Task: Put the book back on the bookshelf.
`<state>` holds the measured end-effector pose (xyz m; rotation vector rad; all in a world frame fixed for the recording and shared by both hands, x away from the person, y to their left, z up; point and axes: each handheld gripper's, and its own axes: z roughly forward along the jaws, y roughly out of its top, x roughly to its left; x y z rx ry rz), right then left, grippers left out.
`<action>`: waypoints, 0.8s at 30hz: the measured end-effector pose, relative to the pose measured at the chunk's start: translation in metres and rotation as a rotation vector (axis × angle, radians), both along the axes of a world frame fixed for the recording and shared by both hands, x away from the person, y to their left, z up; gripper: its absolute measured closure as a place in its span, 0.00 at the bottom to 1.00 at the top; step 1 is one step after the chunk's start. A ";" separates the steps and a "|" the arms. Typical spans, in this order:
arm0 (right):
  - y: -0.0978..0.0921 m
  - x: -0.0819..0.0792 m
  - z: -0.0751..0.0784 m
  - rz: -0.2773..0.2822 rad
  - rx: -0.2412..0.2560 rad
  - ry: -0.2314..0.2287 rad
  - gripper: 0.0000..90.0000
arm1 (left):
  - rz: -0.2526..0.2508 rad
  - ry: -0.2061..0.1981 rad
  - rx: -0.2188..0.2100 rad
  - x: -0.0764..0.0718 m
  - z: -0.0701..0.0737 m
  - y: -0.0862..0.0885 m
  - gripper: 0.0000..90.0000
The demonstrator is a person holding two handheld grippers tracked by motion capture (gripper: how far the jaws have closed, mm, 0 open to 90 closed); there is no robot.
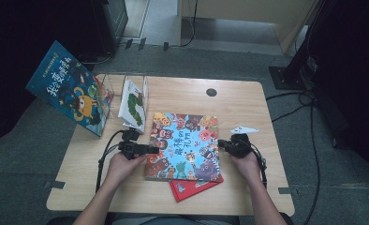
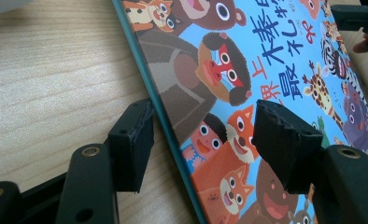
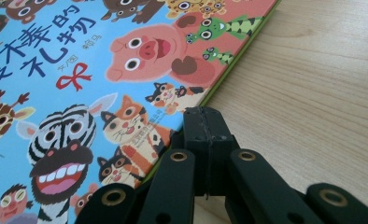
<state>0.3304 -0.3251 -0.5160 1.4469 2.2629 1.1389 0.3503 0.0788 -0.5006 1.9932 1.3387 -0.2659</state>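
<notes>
A picture book [image 1: 185,143] with cartoon animals on a blue cover lies flat mid-table, partly over a red book [image 1: 192,188]. My left gripper [image 1: 153,150] is open at the book's left edge. In the left gripper view the jaws [image 2: 205,144] straddle the teal spine of the book [image 2: 229,70], one pad [image 2: 133,147] over the bare wood and the other over the cover. My right gripper [image 1: 221,143] sits at the book's right edge. In the right gripper view its gripper [image 3: 206,128] is shut, pads together with nothing visible between them, its tip against the book's [image 3: 79,84] green edge.
A clear rack [image 1: 105,89] at the back left holds a leaning blue book [image 1: 70,86] and a white book [image 1: 132,105]. A white paper scrap [image 1: 244,129] lies beyond the right hand. The wooden table [image 1: 239,103] has a dark round hole [image 1: 211,92] near its far edge.
</notes>
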 end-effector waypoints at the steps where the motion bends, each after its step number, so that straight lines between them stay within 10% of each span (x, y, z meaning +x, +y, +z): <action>1: 0.000 -0.001 0.001 0.003 -0.001 0.005 1.00 | -0.001 0.001 0.004 0.000 0.000 0.000 0.44; 5: 0.001 -0.007 0.003 0.022 -0.003 -0.009 1.00 | 0.034 -0.051 0.099 -0.004 0.004 -0.005 0.47; 15: 0.007 -0.006 0.002 -0.014 0.035 0.011 1.00 | 0.048 0.071 0.091 0.007 0.008 -0.005 0.55; 24: 0.008 -0.003 -0.002 -0.029 0.073 0.062 1.00 | 0.027 0.072 0.083 0.007 0.035 0.001 0.60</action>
